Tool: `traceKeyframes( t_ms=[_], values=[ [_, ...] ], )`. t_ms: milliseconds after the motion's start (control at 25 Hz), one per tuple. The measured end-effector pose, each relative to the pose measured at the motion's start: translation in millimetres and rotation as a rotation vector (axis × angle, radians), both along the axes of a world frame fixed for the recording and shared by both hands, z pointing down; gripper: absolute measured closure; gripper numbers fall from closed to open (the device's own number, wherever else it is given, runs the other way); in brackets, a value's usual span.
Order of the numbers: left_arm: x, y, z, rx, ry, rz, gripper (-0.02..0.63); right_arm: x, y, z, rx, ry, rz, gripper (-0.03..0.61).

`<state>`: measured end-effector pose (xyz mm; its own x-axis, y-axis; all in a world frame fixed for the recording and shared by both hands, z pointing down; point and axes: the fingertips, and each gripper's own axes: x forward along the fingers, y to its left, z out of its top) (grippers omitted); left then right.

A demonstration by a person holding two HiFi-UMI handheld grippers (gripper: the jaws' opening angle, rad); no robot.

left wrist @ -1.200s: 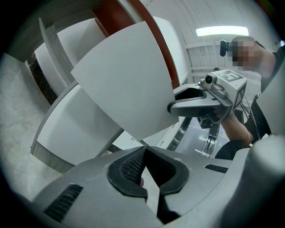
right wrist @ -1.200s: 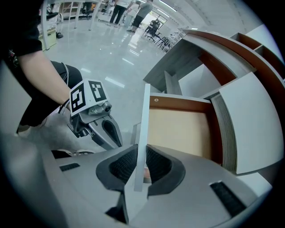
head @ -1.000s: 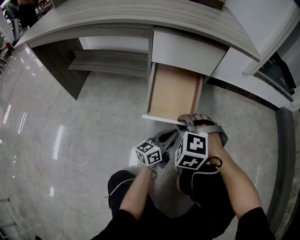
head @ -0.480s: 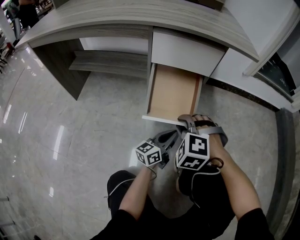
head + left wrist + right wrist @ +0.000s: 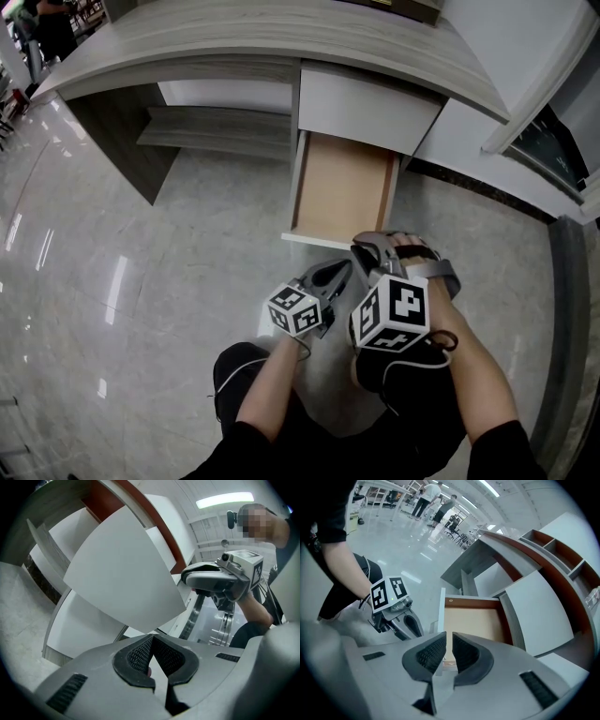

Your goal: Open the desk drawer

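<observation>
The desk drawer (image 5: 342,187) stands pulled out under the grey desk top, its light wooden inside bare (image 5: 473,620). Its white front edge (image 5: 319,240) faces me. My right gripper (image 5: 367,247) hangs tilted down just over the right end of that front edge. Its jaws have just been closing to a narrow gap (image 5: 449,641). The thin front panel shows through the gap, below the pads, and nothing is pressed. My left gripper (image 5: 342,268) is level beside it, to the left, shut and holding nothing (image 5: 152,641).
A white closed drawer face (image 5: 370,103) sits above the open drawer. An open grey shelf (image 5: 216,127) is under the desk at left. A white cabinet (image 5: 487,159) stands at right. Glossy floor spreads to the left, with people far off (image 5: 436,501).
My right gripper has risen a little off the drawer's front edge, toward the camera. The drawer stays pulled out and the left gripper has hardly moved.
</observation>
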<state>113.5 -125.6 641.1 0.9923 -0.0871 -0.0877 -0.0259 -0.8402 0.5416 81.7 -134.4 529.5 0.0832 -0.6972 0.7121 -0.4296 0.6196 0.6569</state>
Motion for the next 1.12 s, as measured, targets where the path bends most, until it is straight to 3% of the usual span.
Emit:
traceKeyframes(
  t_ms=[160, 360, 440, 600, 720, 880, 1120],
  values=[
    [-6, -2, -5, 0.007, 0.001, -0.016, 0.611, -4, 4, -5, 0.033, -0.017, 0.012, 0.550],
    [-11, -12, -15, 0.046, -0.046, -0.080, 0.611, -19, -12, -31, 0.238, -0.097, 0.037, 0.572],
    [-13, -16, -18, 0.074, -0.073, -0.109, 0.611, -25, -21, -52, 0.360, -0.202, 0.074, 0.572],
    [-18, -20, -23, 0.139, -0.139, -0.167, 0.611, -27, -27, -99, 0.676, -0.555, 0.187, 0.572],
    [-20, -20, -25, 0.171, -0.182, -0.214, 0.611, -24, -22, -112, 0.803, -0.744, 0.229, 0.572],
    [-27, -24, -35, 0.193, -0.197, -0.291, 0.611, -24, -20, -100, 0.762, -0.861, 0.302, 0.572],
    [-35, -29, -39, 0.203, -0.200, -0.349, 0.611, -29, -26, -90, 0.694, -0.828, 0.307, 0.572]
  ],
)
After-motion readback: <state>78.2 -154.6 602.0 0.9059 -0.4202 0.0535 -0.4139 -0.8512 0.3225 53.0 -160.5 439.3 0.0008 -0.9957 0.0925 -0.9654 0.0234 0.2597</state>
